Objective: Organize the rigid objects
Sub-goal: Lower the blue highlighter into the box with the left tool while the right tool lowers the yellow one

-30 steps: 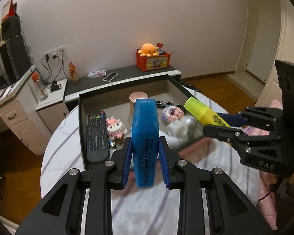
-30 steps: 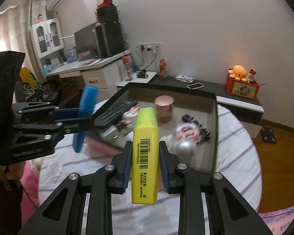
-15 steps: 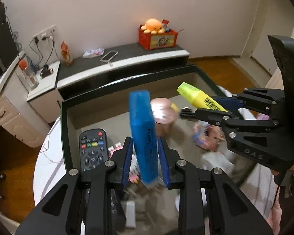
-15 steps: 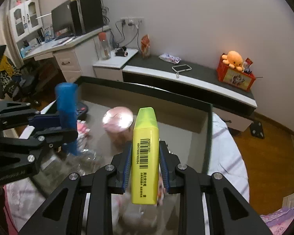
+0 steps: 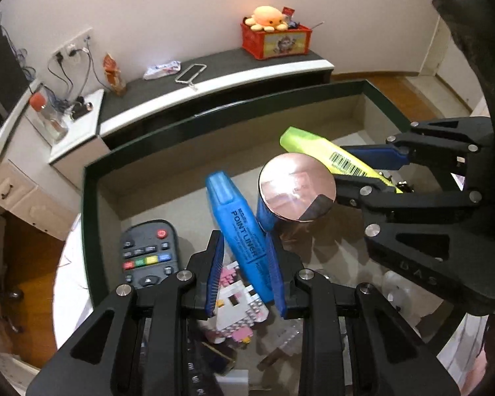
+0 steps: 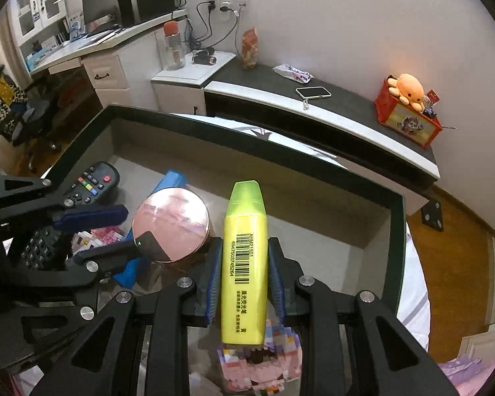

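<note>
- highlighters are what i'm sorting: my left gripper (image 5: 244, 260) has its pads pressed on the blue highlighter (image 5: 239, 231), which leans cap-up and tilted toward the left of the left wrist view.
- my right gripper (image 6: 244, 277) is pinching the yellow highlighter (image 6: 246, 264) the same way, upright between the pads, barcode facing the camera.
- both highlighters hang over the inside of the dark-rimmed box (image 5: 92, 178), not touching its floor as far as i can tell.
- between my 2 tools stands a round rose-gold lid (image 5: 297, 188); the lower finger of the right gripper (image 5: 353, 194) sits just beside its edge, and i cannot tell whether they touch.
- the remote control (image 5: 148, 255) lies flat at the left side of the box, and a pink block figure (image 5: 237, 307) sits right under my left pads.
- since a second ago, both grippers have come forward from over the striped tablecloth (image 6: 412, 283) and dropped lower; the box now fills each view, and the grip on each highlighter is unchanged.
- the blue highlighter now tilts more than it did then.
- open floor in the box shows along the far wall (image 6: 313, 198) and toward the right corner ahead of the yellow highlighter; the near left part is crowded.
</note>
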